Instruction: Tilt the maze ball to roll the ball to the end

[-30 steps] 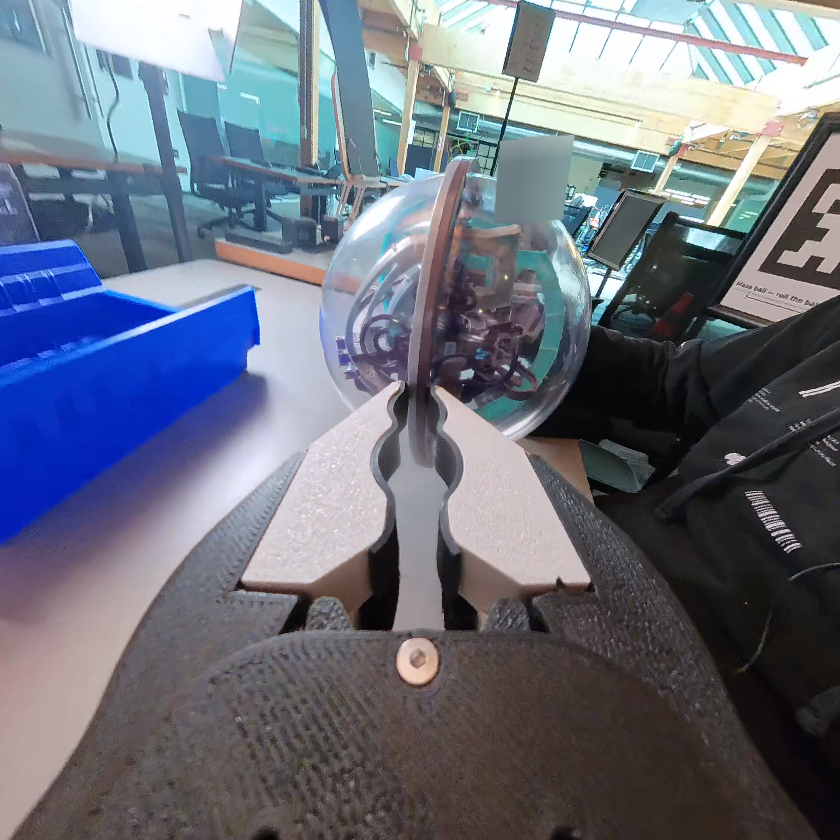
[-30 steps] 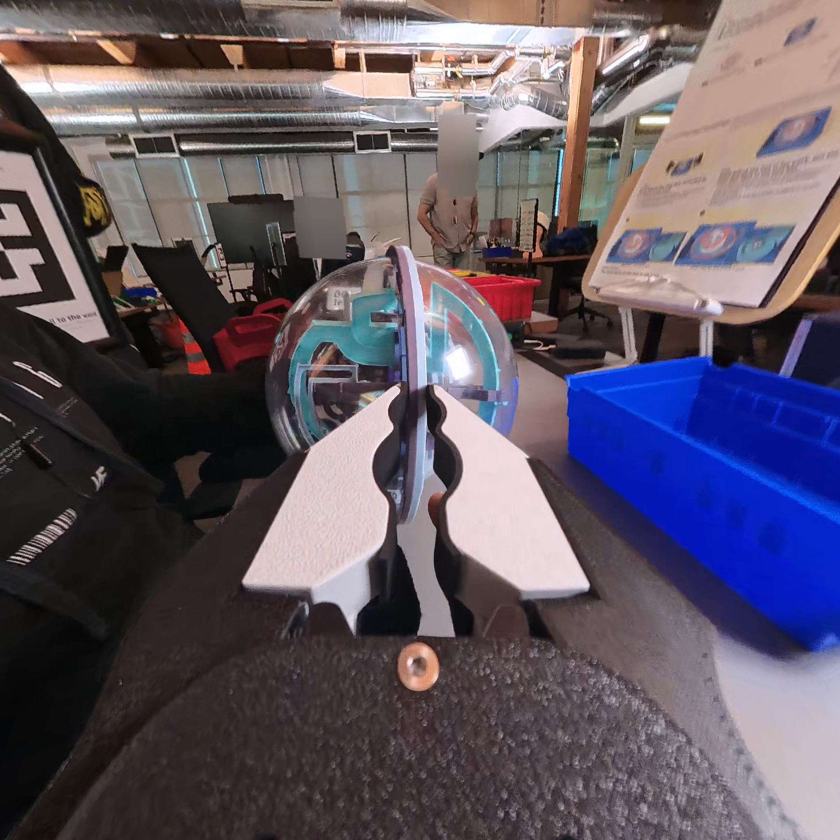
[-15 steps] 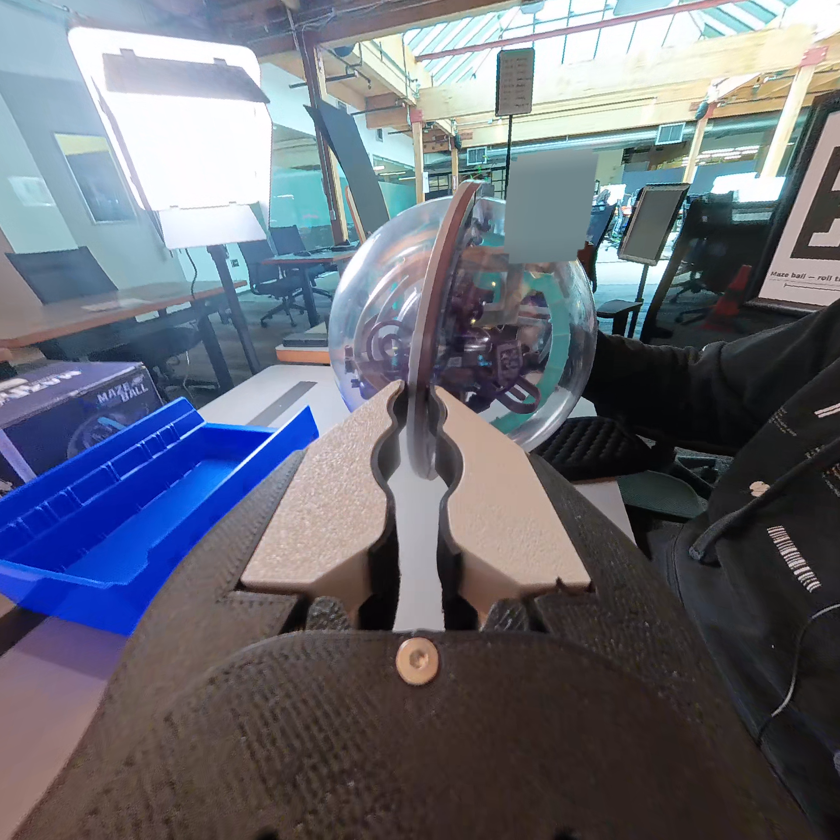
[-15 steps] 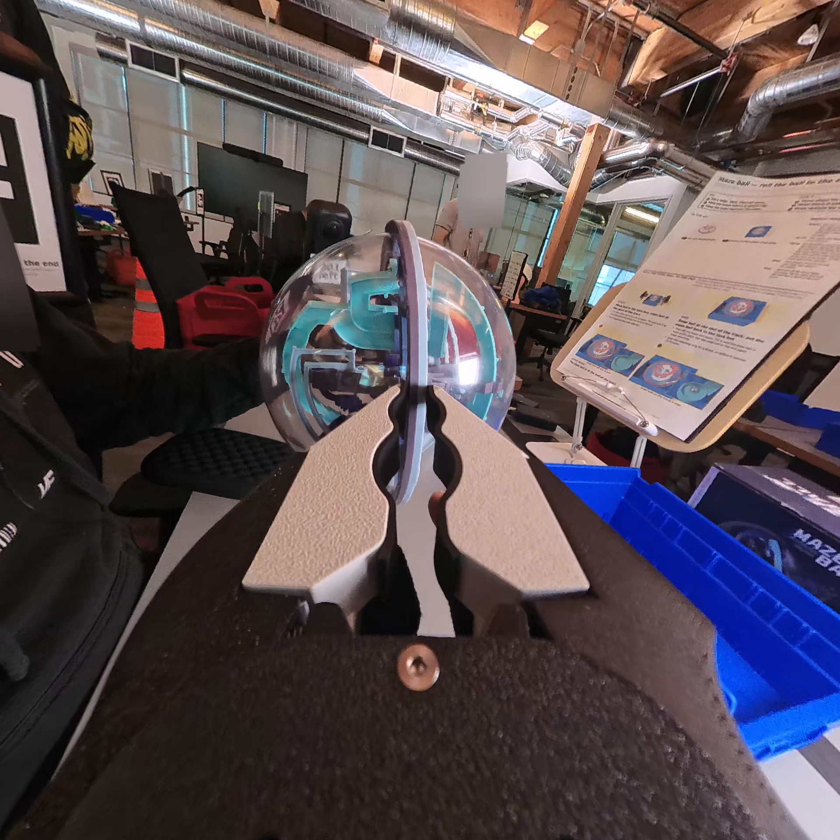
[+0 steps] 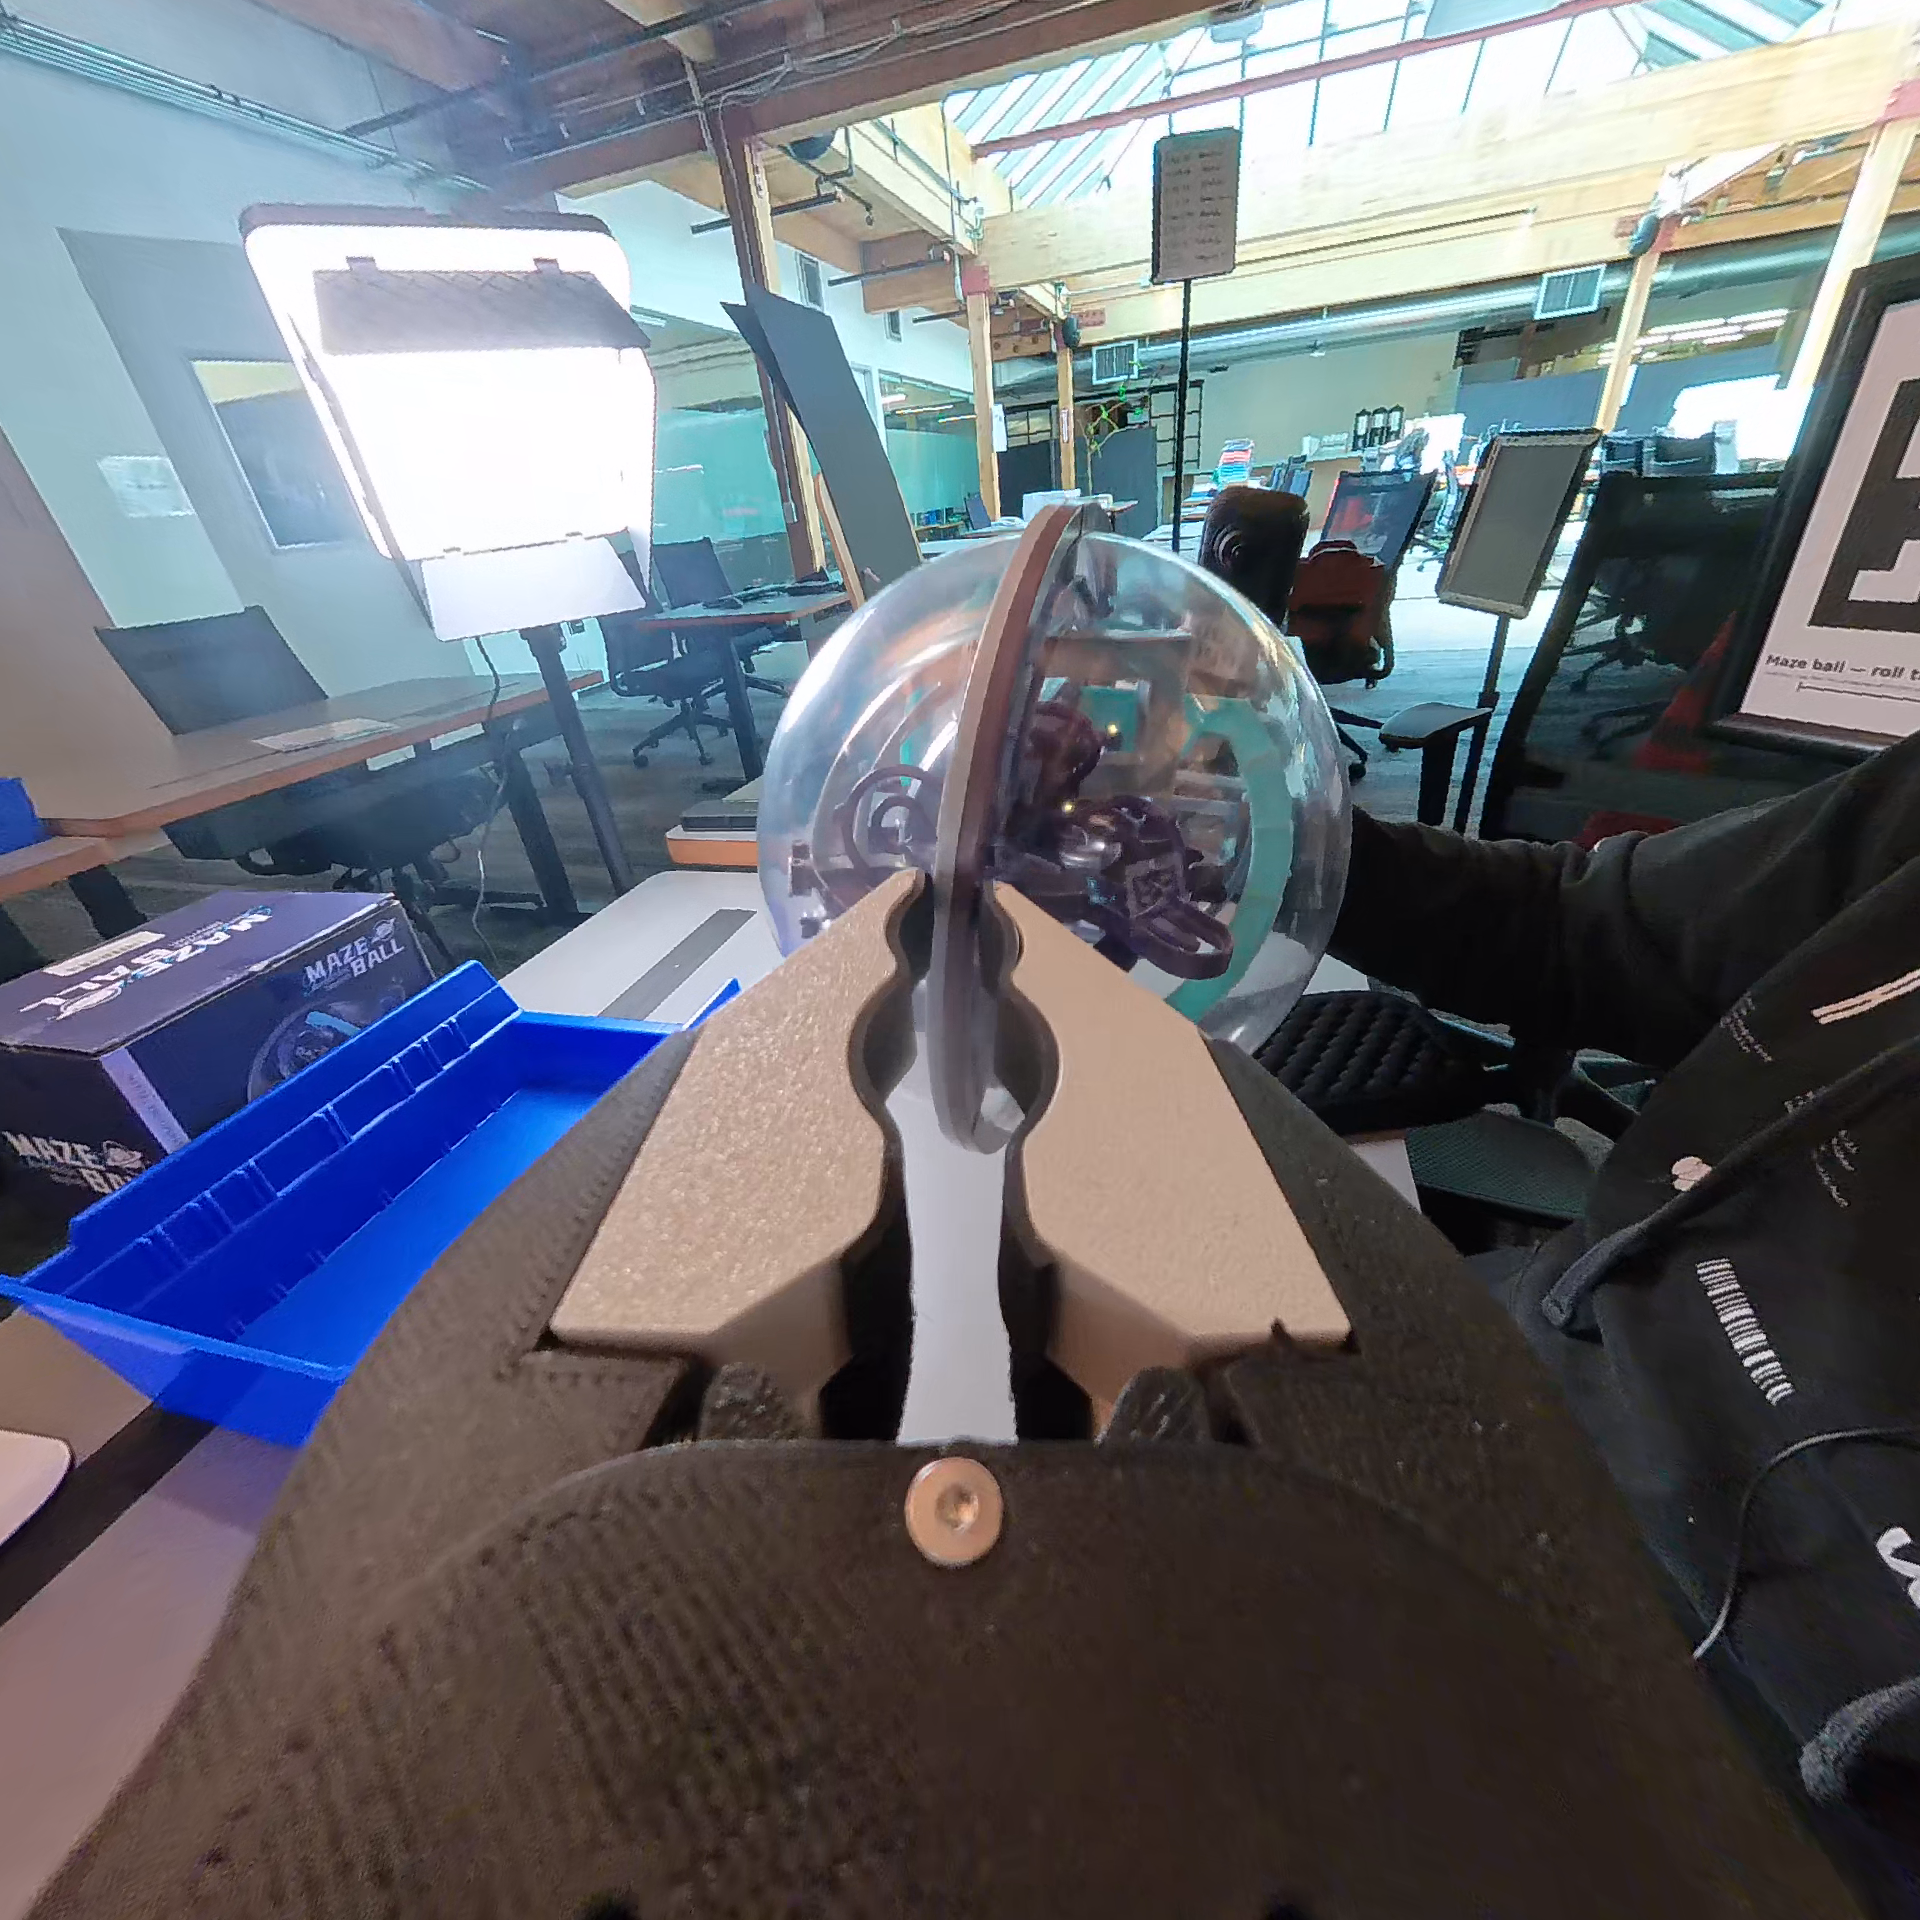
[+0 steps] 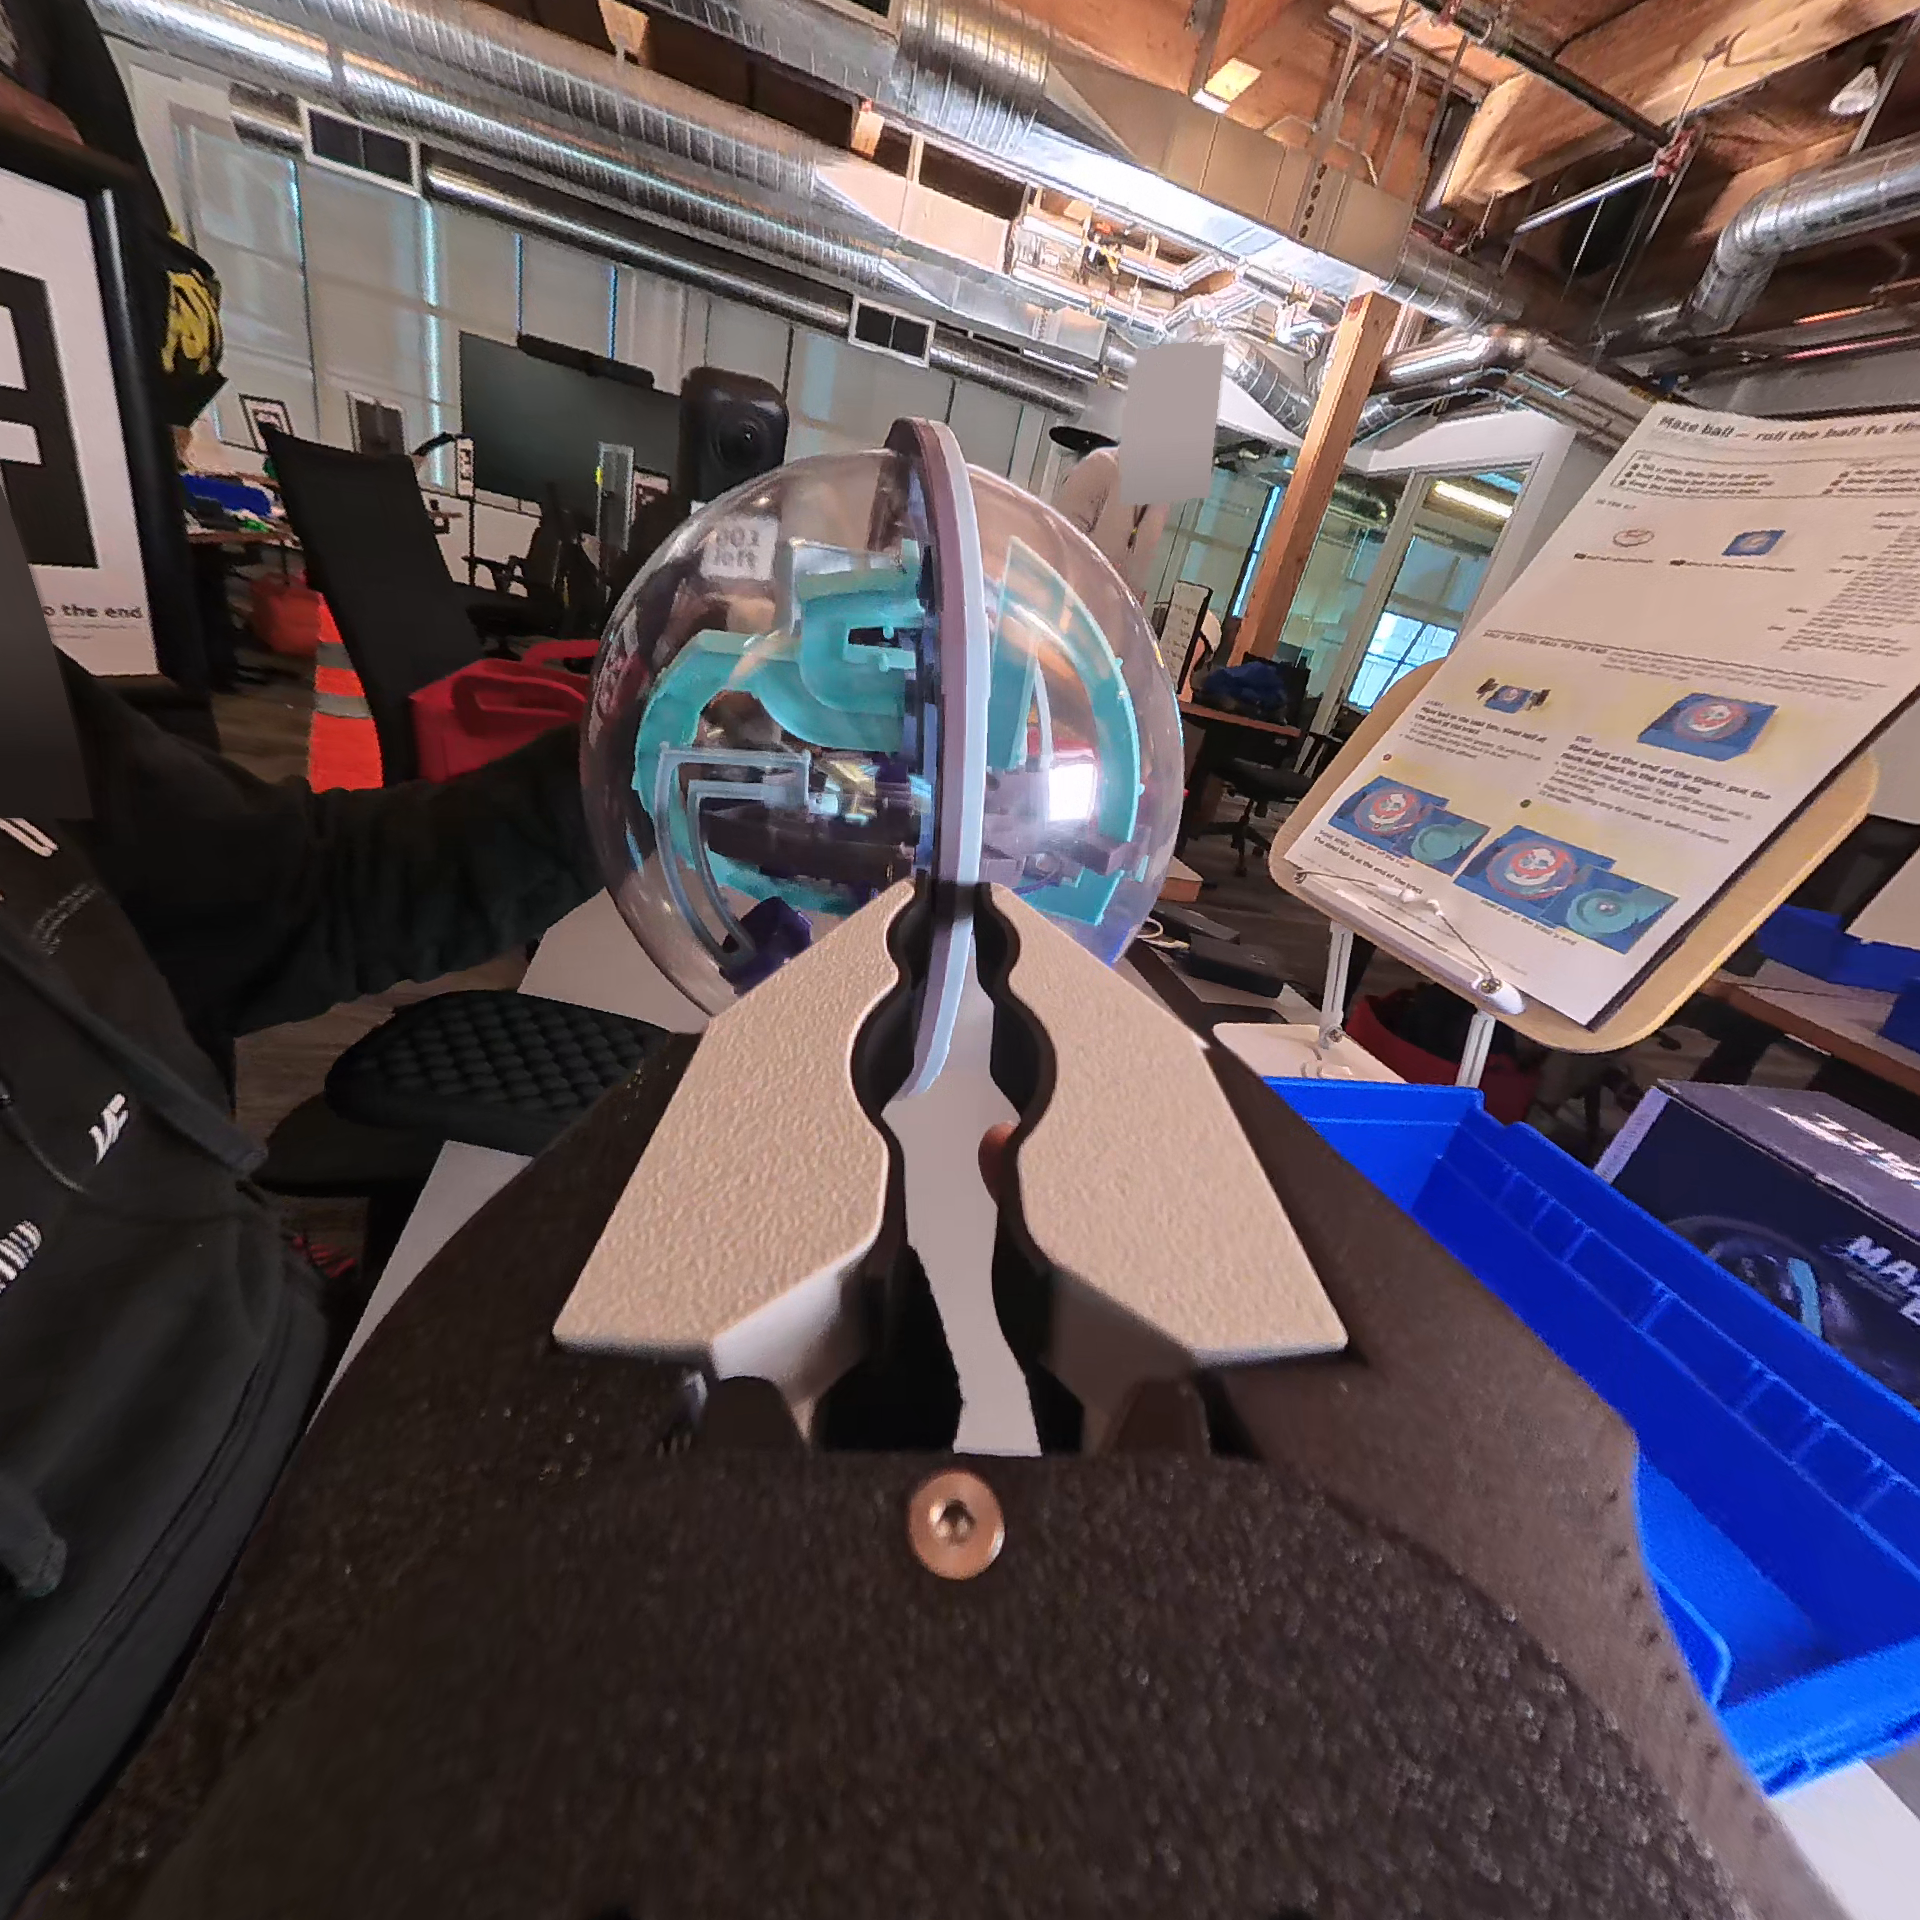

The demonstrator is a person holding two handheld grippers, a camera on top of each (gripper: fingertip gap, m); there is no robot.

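Observation:
The maze ball (image 5: 1049,790) is a clear plastic sphere with teal and dark purple tracks inside and a flat rim around its middle. It is held up in the air between both grippers. My left gripper (image 5: 961,909) is shut on the rim from one side. My right gripper (image 6: 948,894) is shut on the rim of the maze ball (image 6: 883,717) from the opposite side. The rim stands nearly upright in both views. The small ball inside cannot be made out. The other gripper's black body (image 5: 1371,1049) shows behind the sphere.
A blue plastic bin (image 5: 312,1174) lies on the table below, with a dark maze ball box (image 5: 197,997) beside it. In the right wrist view the bin (image 6: 1621,1382) is at the right, under a tilted instruction board (image 6: 1600,779). A person's dark sleeve (image 5: 1621,935) is close.
Both grippers have lifted and tilted upward with the maze ball still gripped; the table and bin have dropped lower in both views. The inner tracks have shifted a little.

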